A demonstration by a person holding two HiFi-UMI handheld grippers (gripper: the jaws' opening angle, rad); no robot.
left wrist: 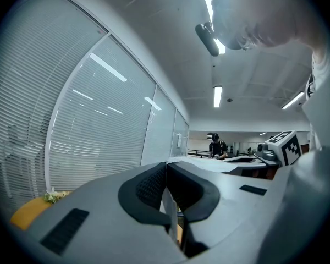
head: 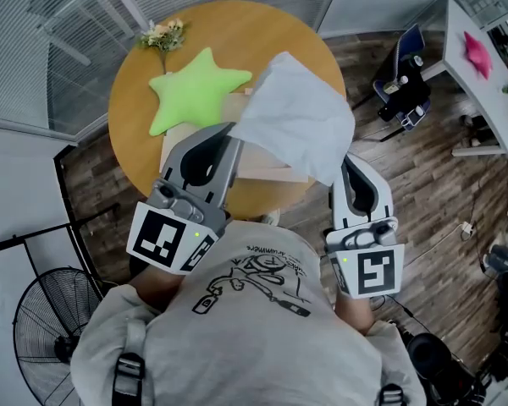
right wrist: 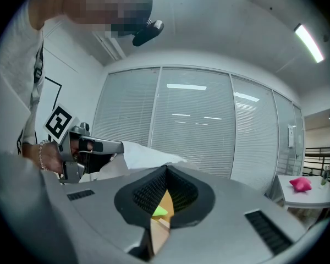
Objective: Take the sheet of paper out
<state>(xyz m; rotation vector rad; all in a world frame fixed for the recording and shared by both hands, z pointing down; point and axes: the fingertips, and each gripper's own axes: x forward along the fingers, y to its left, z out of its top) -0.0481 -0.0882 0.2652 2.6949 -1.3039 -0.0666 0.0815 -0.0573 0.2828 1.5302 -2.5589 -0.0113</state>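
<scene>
Between the ribbed black pads of the left gripper [left wrist: 166,164] there's a thin white edge of the sheet of paper [head: 292,117], with the jaws closed tight on it. Same deal with the right gripper [right wrist: 166,169]: jaws closed at the tips, and it looks like they're pinching the opposite corner. The sheet is soft and crinkly, hanging in the air between the two grippers above a pale flat box [head: 262,169] on the round wooden tabletop [head: 262,36]. A plush lime-green star [head: 195,91] sits just beside the box, and there's a little flower sprig [head: 162,34] near the far rim.
</scene>
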